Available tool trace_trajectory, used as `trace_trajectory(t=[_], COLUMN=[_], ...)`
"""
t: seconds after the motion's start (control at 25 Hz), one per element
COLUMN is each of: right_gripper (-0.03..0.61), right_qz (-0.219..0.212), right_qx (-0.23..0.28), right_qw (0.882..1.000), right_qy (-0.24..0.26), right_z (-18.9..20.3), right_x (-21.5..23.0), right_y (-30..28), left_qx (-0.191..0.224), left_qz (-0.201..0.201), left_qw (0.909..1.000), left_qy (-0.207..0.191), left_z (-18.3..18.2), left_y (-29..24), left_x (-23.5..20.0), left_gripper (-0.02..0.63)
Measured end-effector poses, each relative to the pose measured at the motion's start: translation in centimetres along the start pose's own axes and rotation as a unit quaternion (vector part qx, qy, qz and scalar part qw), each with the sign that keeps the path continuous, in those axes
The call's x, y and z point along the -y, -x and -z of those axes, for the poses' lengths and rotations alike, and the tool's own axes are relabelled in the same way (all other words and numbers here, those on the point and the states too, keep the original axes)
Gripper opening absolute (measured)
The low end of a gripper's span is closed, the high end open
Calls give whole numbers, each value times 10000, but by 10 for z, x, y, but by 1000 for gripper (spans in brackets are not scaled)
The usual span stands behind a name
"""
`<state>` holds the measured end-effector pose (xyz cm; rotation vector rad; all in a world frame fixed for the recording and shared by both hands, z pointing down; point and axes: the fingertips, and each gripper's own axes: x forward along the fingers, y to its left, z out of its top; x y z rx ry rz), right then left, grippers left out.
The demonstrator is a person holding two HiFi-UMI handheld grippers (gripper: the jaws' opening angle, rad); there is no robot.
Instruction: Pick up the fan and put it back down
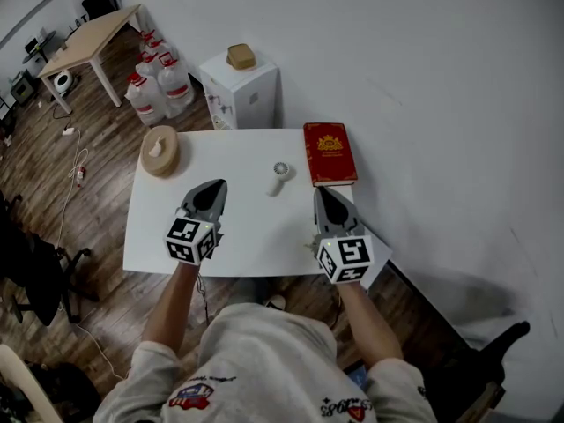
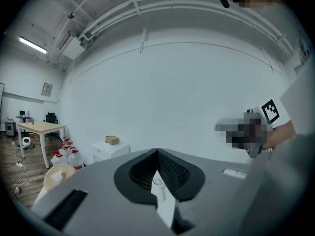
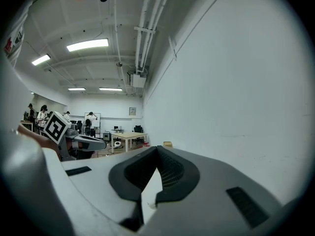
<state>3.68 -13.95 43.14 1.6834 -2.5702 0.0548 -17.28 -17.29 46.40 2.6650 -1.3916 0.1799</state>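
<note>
A small white hand-held fan (image 1: 280,176) lies on the white table (image 1: 256,241), towards its far side, between my two grippers and ahead of them. In the left gripper view the fan (image 2: 157,182) shows through the slit under the closed tips. My left gripper (image 1: 214,187) hovers over the table's left part, shut and holding nothing. To the right of the fan, my right gripper (image 1: 322,192) hangs near the red book (image 1: 330,152); its jaws meet at the tips, also with nothing in them. Both point roughly level at the white wall, as seen past the left gripper (image 2: 157,151) and the right gripper (image 3: 157,149).
A round woven tray (image 1: 160,151) with a small white object sits on the table's far left corner. Beyond the table stand a white cabinet (image 1: 240,91) with a brown box (image 1: 241,56), several water bottles (image 1: 159,82) and a wooden desk (image 1: 92,38). A black chair (image 1: 35,276) stands at left.
</note>
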Motion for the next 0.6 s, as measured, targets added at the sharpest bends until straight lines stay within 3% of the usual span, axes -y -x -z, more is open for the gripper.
trace_trajectory(t=[0.6], right_gripper=[-11], right_qz=[17], right_qx=[-43], right_qw=[10000], right_qy=[-78], right_z=[8], right_x=[3], right_y=[-4], left_qx=[-195], left_qz=[120], left_qw=[9996], left_qy=[152], left_z=[17], left_y=[-13], left_x=[7], left_gripper=[5])
